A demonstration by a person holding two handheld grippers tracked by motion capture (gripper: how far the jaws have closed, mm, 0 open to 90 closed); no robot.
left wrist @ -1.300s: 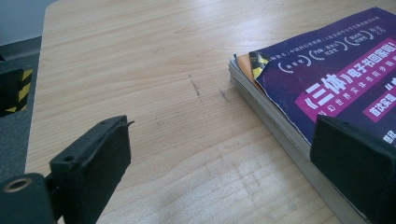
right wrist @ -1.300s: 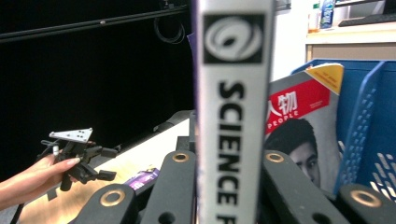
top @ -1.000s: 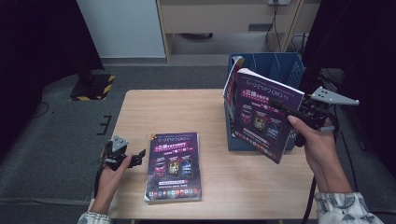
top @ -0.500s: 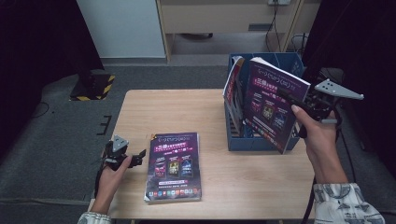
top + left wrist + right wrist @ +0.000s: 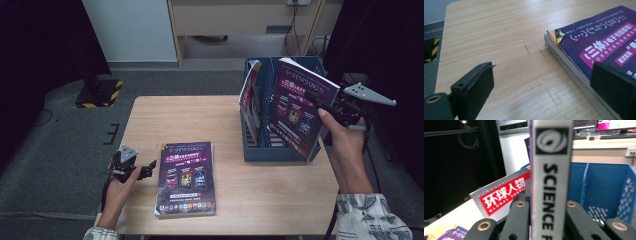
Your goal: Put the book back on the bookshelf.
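While the left gripper (image 5: 145, 169) rests at the table's (image 5: 170, 117) 8 o'clock edge, its jaws stand wide apart with nothing between them, just beside the flat magazine stack (image 5: 187, 177). Left gripper view adds what the high view misses: bare wood between the jaws, a curled, torn cover corner with an orange page under it (image 5: 557, 35), and the stack's page edges (image 5: 571, 67) close to the jaw at the frame's 4 o'clock.

Stack lies near the table's 6 o'clock, purple cover up.

Blue file rack (image 5: 260, 125) stands at the table's 2 o'clock. One magazine (image 5: 250, 92) already leans inside it at its left end.

Right gripper (image 5: 327, 107) is clamped on the held magazine (image 5: 300, 107), which hangs upright and tilted over the rack's right part, lower corner near the rack's front right wall. Whether it touches the rack, cannot tell. High view shows the purple cover facing the person. Right gripper view shows the spine instead (image 5: 551, 177), white with "SCIENCE" lettering, pinched edge-on between the jaws, plus a red-labelled magazine (image 5: 504, 195) at 9 o'clock and the rack's blue perforated wall (image 5: 604, 187) at 3 o'clock.
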